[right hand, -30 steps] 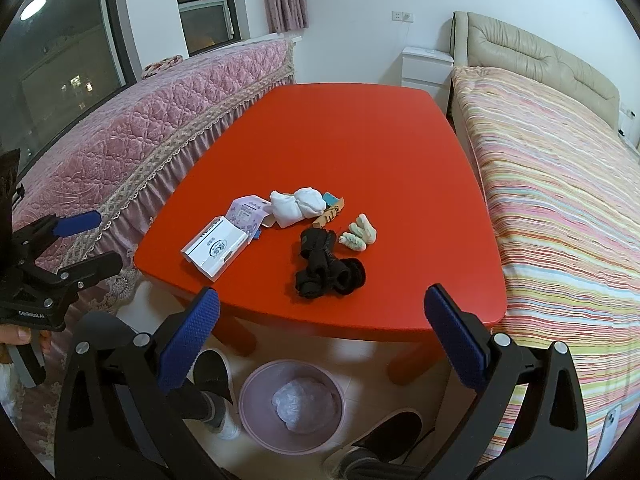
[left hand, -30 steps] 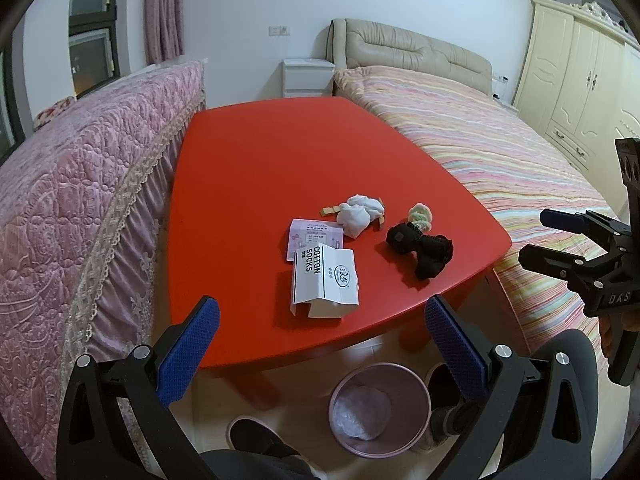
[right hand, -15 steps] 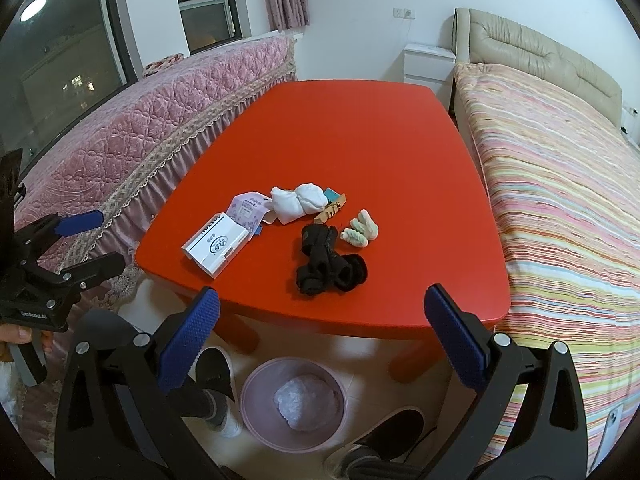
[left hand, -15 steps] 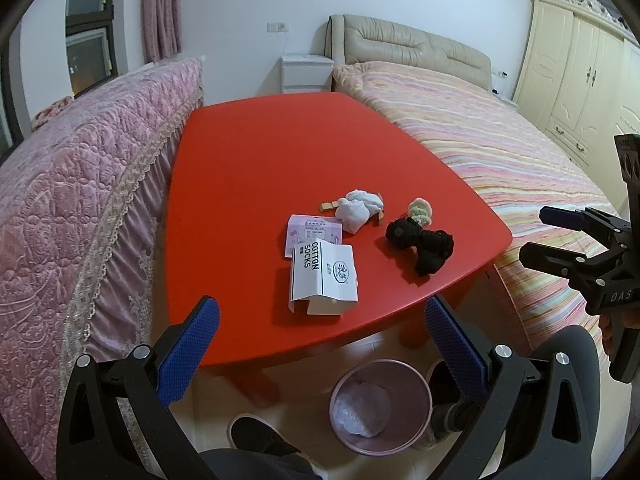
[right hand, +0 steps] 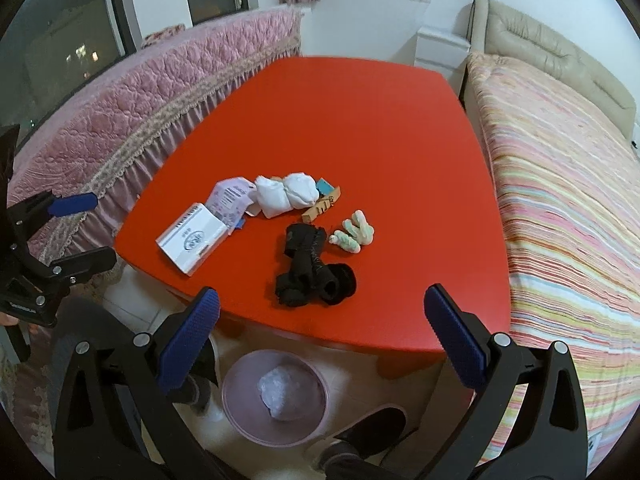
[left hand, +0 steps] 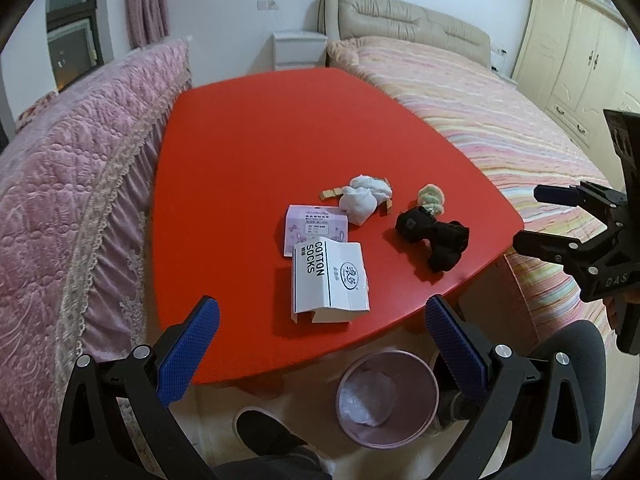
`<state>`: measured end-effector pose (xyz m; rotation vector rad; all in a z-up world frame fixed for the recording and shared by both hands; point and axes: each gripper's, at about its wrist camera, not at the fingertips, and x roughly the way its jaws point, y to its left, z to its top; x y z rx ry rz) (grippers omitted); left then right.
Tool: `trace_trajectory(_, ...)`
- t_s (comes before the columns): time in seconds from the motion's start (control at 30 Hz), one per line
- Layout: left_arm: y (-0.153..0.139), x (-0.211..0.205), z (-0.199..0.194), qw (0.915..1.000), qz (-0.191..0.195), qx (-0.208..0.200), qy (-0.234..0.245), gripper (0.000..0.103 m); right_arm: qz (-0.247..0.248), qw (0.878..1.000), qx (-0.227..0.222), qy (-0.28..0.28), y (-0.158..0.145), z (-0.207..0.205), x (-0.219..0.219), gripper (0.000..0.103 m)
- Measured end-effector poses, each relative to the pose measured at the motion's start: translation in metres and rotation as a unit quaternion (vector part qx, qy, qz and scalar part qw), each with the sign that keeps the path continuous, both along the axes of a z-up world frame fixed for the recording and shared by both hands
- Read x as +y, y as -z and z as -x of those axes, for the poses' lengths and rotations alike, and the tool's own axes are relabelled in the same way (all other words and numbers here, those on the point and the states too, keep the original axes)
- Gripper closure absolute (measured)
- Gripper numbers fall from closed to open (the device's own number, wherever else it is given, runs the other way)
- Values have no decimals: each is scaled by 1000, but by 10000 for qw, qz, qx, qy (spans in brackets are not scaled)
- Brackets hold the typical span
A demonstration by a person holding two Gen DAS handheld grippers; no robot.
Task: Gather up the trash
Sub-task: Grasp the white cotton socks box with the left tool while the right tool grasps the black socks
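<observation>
My left hand-held gripper [left hand: 318, 334] hangs released and empty over the near edge of the red desk [left hand: 248, 128], its blue pads spread wide. My right hand-held gripper [right hand: 320, 322] is likewise spread and empty, poised off the desk's near rim. Each one shows at the edge of the other's view, clear of the desk.

The litter lies bunched toward the near edge. A white box marked COTTON SOCKS [left hand: 330, 280] sits closest to the rim on the left side, its far end overlapping a pink printed packet [left hand: 314, 230]. Just beyond, a white balled sock [left hand: 364, 198] rests against wooden clothespins [right hand: 322, 208]. To the right lie a black sock bundle [right hand: 316, 274] and, just beside it, a pale green fuzzy sock [right hand: 354, 234].

The far half of the desk lies bare red, giving open room behind the pile. A pink quilted bed cover [left hand: 76, 176] presses along the desk's left edge; a striped bed [right hand: 560, 184] runs close along the right edge.

On the floor below the near rim stands a pink waste bin [left hand: 386, 434] with crumpled clear plastic [right hand: 282, 394] inside. My dark shoes [right hand: 368, 426] stand beside it.
</observation>
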<state>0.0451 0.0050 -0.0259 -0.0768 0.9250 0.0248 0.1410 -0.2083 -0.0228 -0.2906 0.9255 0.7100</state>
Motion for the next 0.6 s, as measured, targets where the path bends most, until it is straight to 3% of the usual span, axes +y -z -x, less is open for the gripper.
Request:
trace_trajectory(0.4, 39, 18, -58, 9936, 519, 998, -48, 5, 574, 9963, 551, -331, 24, -45, 37, 4)
trace_trajectory(0.43, 42, 18, -60, 9931, 530, 1041, -50, 5, 633, 9956, 596, -340, 27, -48, 40, 6)
trace_trajectory(0.5, 48, 18, -66, 9921, 519, 1140, -67, 5, 685, 9943, 736, -360, 33, -52, 45, 24)
trace_trajectory(0.6, 54, 18, -70, 9905, 562, 1254, -20, 5, 785, 9923, 854, -424, 44, -55, 52, 30)
